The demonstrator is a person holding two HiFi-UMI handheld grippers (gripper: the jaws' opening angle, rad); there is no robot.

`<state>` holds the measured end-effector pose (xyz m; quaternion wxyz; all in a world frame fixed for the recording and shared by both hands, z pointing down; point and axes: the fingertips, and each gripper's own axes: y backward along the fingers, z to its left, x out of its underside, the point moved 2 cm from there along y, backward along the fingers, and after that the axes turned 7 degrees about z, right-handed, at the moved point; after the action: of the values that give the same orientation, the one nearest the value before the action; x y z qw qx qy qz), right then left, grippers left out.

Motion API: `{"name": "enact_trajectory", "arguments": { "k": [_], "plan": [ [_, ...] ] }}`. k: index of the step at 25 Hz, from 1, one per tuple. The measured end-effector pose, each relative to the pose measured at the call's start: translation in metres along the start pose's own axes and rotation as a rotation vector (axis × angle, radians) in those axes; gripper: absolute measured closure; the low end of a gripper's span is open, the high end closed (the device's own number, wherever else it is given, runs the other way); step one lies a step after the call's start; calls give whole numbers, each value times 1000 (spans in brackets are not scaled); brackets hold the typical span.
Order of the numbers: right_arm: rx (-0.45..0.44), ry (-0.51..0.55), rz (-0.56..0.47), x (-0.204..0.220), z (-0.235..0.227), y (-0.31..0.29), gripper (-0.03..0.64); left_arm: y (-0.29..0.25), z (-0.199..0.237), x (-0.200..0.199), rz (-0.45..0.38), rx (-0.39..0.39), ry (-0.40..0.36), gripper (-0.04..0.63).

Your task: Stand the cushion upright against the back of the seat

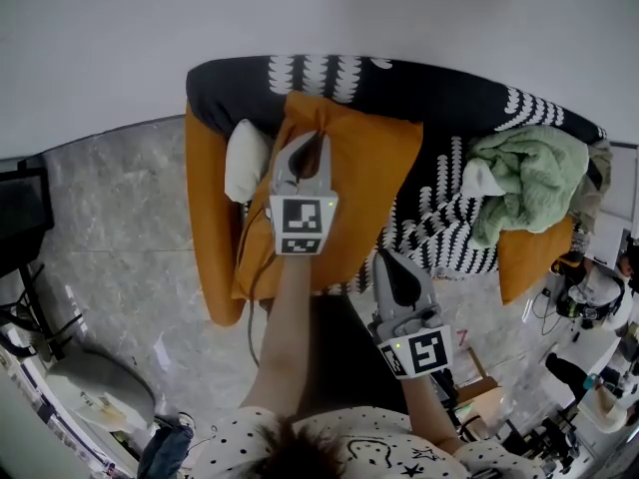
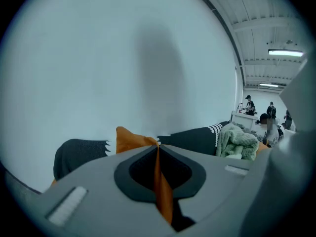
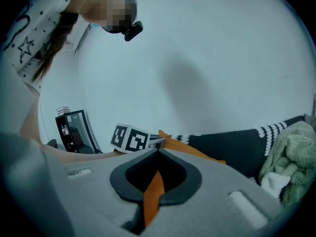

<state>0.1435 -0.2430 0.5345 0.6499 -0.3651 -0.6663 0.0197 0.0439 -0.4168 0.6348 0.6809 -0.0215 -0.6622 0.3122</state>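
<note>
– Cushion [image 1: 359, 183] position is asked for first: where is it placed relative to each hand-held gripper?

– It is held over the seat [image 1: 215, 257], ahead of both. Its upper edge is pinched by the left hand-held gripper [image 1: 318, 143], whose jaws are closed on a fold of orange fabric, as is shown plainly in the left gripper view. Its lower edge, toward the seat front, is pinched in the same way by the right hand-held gripper [image 1: 389, 259], with a strip of orange fabric clamped between its closed jaws.

– How is its long axis laid?

– From the head view, it is laid from the seat back [image 1: 399, 83] down toward the front edge, slanted slightly sideways. The top edge is seen close to the back, but whether contact is made cannot be told.

– Which hand is nearer the back?

– The left. Its forearm is stretched out across the seat, and the gripper is pointed at the back and tipped a little downward. The right is kept lower and closer to the body.

– What is called for next?

– As a judgement only: the lower edge would need to be tucked in beneath the upper one and set down on the seat. The white pillow [image 1: 245, 158] just beside the cushion's left edge would have to be minded; the green blanket [image 1: 529, 183] is well apart.
</note>
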Motion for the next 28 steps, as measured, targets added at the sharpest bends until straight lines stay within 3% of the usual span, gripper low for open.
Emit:
{"name": "enact_trajectory", "arguments": {
  "k": [8,16,22,25,28],
  "plan": [
    [-11,15,-27,-15,8,-2,618,6,8,-43,-85,-15,-15,584],
    [-1,34,-61,-36,7,5,618,16,-32,-86,-164,66,-39,584],
    [2,41,-81,-44,8,11,618,37,-64,-149,-330,137,-86,586],
    [0,39,-85,-44,10,10,618,54,-47,-163,-424,97,-48,586],
    [-4,40,-83,-40,16,9,618,61,1,-135,-402,-11,43,584]
  ]
}}
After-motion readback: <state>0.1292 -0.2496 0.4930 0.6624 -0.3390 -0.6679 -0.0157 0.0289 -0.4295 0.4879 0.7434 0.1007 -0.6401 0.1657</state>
